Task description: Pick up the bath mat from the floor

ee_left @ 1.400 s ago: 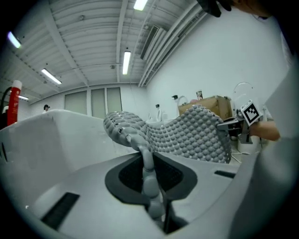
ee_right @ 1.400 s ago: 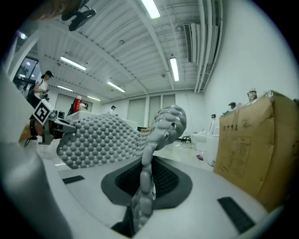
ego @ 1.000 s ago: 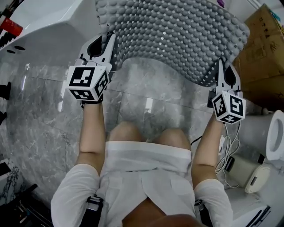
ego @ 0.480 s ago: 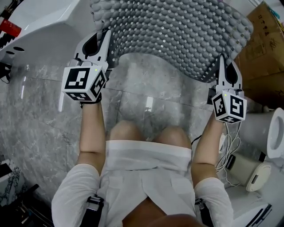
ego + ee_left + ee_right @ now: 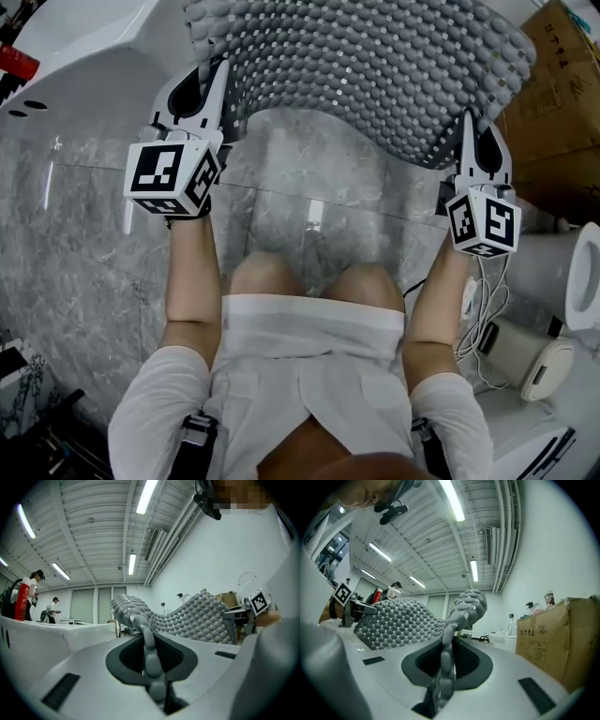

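Hanging across the frame's upper part, bath mat point(image 5: 375, 66) is clear of the floor point(image 5: 94, 234), long axis L-R. Left gripper point(image 5: 216, 75) is clamped on its left edge, right gripper point(image 5: 466, 127) on the lower-right edge; mat lies fwd of both.

Bath mat point(image 5: 375, 75): grey, studded all over with rounded pebble-like nubs, held up above the marble floor point(image 5: 309, 178). Near corners pinched in left claw point(image 5: 221, 70) and right claw point(image 5: 466, 122); near edge sags between them.
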